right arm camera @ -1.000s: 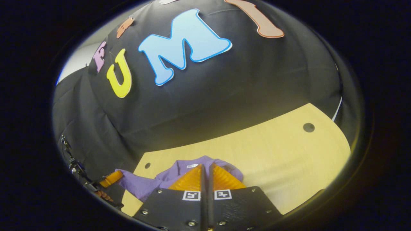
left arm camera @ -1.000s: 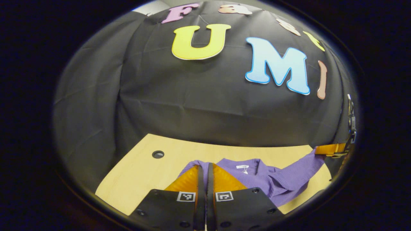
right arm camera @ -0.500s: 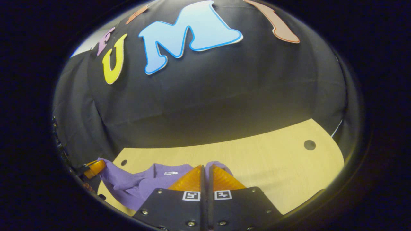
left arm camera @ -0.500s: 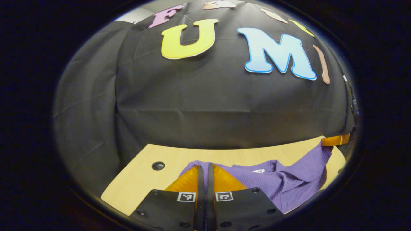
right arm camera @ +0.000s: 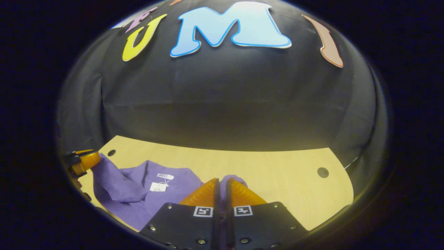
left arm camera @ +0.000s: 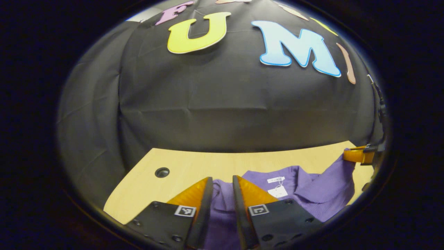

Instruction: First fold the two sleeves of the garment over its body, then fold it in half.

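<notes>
Now the purple garment (left arm camera: 308, 194) lies on the light wooden table (left arm camera: 194, 165), collar side up, with a white neck label (left arm camera: 275, 180) and a white hang tag (left arm camera: 278, 191) showing at the neckline. In the left gripper view, the left claw (left arm camera: 220, 184) has its fingers parted, and a fold of the purple cloth runs up through the gap between them; whether the fingers touch the cloth I cannot tell. Off at the right edge of that view the other claw shows small, with a corner of the garment drawn up to its tip.

In the right gripper view, the right claw (right arm camera: 221, 184) has its fingers drawn nearly together, with a narrow strip of purple cloth pinched between them and a small bunch of it poking out just past the tips. To its left the garment (right arm camera: 138, 189) spreads over the table (right arm camera: 277, 173), the label (right arm camera: 165, 176) and tag (right arm camera: 158, 186) lying near the collar. At the far left edge the left claw (right arm camera: 83, 163) appears, with the cloth rising to it in a peak.

A round hole (left arm camera: 162, 172) sits in the table near its left corner, and another hole (right arm camera: 322, 172) near the right. Behind the table hangs the booth's black cloth wall (right arm camera: 225, 97).
</notes>
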`<state>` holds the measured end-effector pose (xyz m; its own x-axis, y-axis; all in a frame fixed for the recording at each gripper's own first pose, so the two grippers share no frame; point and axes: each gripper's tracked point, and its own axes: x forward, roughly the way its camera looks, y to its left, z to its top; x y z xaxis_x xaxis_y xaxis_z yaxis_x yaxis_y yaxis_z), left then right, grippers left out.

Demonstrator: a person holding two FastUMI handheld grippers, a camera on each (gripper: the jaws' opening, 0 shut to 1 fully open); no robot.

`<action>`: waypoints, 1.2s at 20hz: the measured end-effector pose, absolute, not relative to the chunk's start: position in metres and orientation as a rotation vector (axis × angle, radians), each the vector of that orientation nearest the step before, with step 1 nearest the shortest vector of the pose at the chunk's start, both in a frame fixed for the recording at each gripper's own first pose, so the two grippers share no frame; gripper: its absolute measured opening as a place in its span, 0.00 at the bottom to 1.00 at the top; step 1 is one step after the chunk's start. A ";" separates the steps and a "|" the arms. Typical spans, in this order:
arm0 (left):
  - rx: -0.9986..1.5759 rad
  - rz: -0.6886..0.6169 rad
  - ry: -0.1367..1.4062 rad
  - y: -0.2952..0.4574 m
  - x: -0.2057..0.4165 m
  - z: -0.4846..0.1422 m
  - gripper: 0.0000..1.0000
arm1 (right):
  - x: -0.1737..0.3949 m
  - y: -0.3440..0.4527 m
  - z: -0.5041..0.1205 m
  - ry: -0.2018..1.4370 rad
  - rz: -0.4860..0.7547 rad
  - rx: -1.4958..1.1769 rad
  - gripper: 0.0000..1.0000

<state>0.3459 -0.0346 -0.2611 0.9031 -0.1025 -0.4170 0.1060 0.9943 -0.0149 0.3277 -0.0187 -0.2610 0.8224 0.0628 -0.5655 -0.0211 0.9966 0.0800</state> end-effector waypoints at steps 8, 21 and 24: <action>-0.043 -0.135 0.358 -0.029 0.319 -0.208 0.84 | 0.309 -0.020 -0.204 0.522 -0.007 0.009 0.62; -0.053 -0.192 0.211 0.003 0.213 -0.110 0.95 | 0.203 0.011 -0.078 0.304 -0.078 -0.007 0.80; -0.044 -0.206 0.171 0.010 0.176 -0.083 0.94 | 0.167 0.026 -0.046 0.233 -0.072 -0.007 0.80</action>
<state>0.1757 0.0104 -0.0826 0.9644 -0.2073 -0.1643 0.1998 0.9779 -0.0610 0.1667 0.0262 -0.0460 0.9704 -0.0717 -0.2307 0.0700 0.9974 -0.0155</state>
